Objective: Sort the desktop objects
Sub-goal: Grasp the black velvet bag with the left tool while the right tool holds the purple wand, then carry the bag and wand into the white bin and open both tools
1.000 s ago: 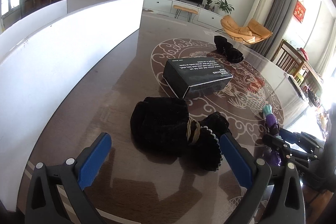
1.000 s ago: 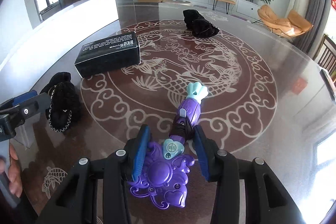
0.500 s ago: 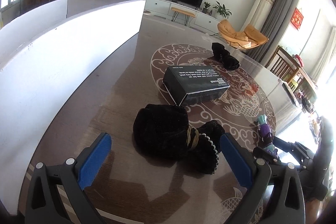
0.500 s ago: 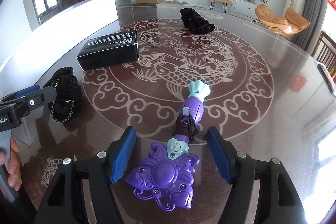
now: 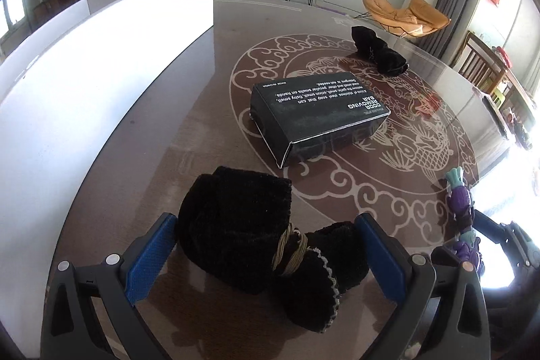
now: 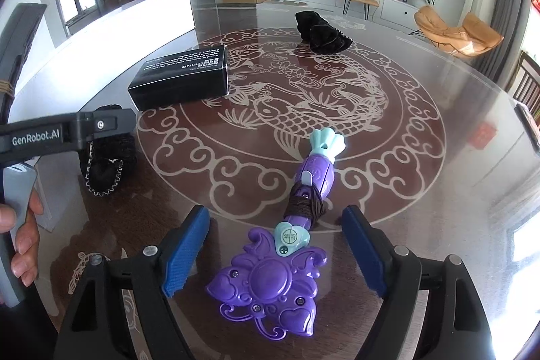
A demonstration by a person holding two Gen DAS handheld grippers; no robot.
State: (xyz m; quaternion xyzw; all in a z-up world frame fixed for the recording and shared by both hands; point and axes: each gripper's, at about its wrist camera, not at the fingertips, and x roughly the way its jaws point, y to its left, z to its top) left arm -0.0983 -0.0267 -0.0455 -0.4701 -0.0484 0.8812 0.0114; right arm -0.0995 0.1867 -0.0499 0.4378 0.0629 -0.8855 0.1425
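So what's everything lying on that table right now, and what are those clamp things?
Velvet pouch: one, black, tied with cord, near edge, between the left jaws, untouched.
Second velvet pouch: one, black, far side of table.
Box: one, black with white print, lying flat mid-table.
Toy wand: one, purple and teal, lying flat between the right jaws, which have just opened.
Table: one, brown, glossy, pale fish pattern.
White panel: one, along the table's left side.
Left gripper: black, blue pads, open.
Right gripper: same, open.
Hand: one, holding the left gripper's handle.

Both wrist cameras are looking steeply down past their fingers, close above the table, both taking in the black printed cardboard box (image 5: 317, 113) (image 6: 184, 78) beyond the fingertips.
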